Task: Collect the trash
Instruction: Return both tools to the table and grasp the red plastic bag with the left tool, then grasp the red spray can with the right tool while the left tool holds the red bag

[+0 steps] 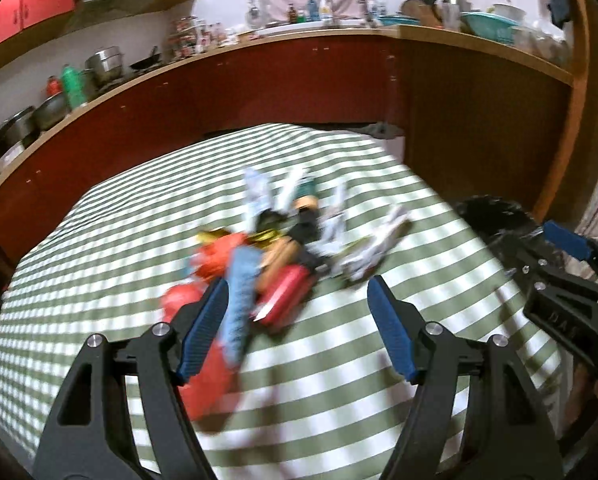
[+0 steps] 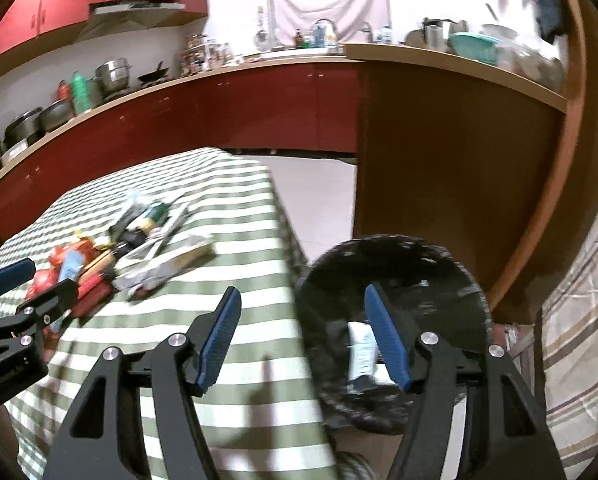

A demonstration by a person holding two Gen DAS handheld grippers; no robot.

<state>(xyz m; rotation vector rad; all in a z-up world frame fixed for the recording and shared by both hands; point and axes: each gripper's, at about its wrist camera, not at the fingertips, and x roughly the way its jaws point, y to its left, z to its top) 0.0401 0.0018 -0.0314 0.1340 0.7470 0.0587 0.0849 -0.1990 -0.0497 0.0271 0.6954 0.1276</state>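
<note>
Legible text: one item only. Raised letters "DAS", dim and partly cut off, on the black body of the right tool (image 1: pixel 571 240), seen at the right edge of the left wrist view. Wrappers in the trash pile (image 1: pixel 283 248) ahead of the left tool: print blurred, unreadable.

2 claws (image 1: pixel 297 294) (image 2: pixel 303 302), 1 bin (image 2: pixel 395 256), approx. 12 wrappers (image 1: pixel 283 244), blurred.

Empty right gripper (image 2: pixel 301 310), fingers apart, hovers over table edge (image 2: pixel 277 216) and bin (image 2: pixel 439 264).
</note>
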